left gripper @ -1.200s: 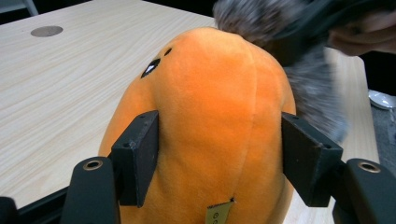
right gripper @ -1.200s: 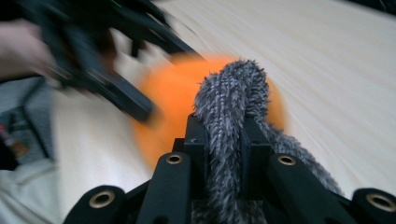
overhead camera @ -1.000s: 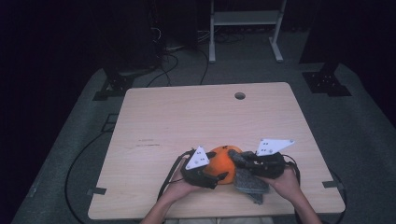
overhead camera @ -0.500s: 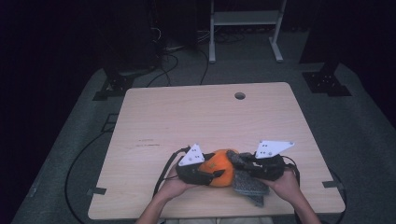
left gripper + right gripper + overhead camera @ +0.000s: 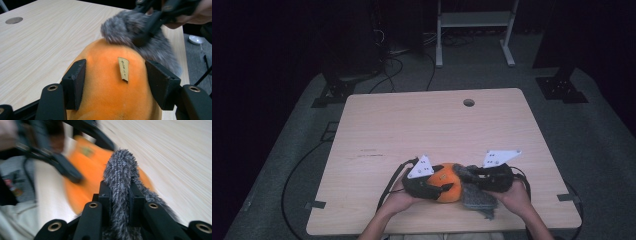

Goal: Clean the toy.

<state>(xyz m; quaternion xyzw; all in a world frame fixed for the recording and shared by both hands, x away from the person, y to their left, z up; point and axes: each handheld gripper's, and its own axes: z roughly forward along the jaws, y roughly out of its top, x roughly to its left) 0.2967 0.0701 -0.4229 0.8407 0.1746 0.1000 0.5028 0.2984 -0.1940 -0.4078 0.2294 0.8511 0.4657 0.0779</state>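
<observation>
Left claw (image 5: 116,82) is pinching the orange plush (image 5: 112,95); right claw (image 5: 119,192), at 3 o'clock, is gripping grey fur (image 5: 121,170), likely needing separating pull next.

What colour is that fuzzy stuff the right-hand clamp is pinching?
Grey fuzzy fabric, speckled dark and light; clearest in the right gripper view.

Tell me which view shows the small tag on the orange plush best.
The left gripper view: the tag sits close and sharp on the orange plush. The right gripper view shows it as a blurred patch; the high view gives a tiny pale speck.
</observation>
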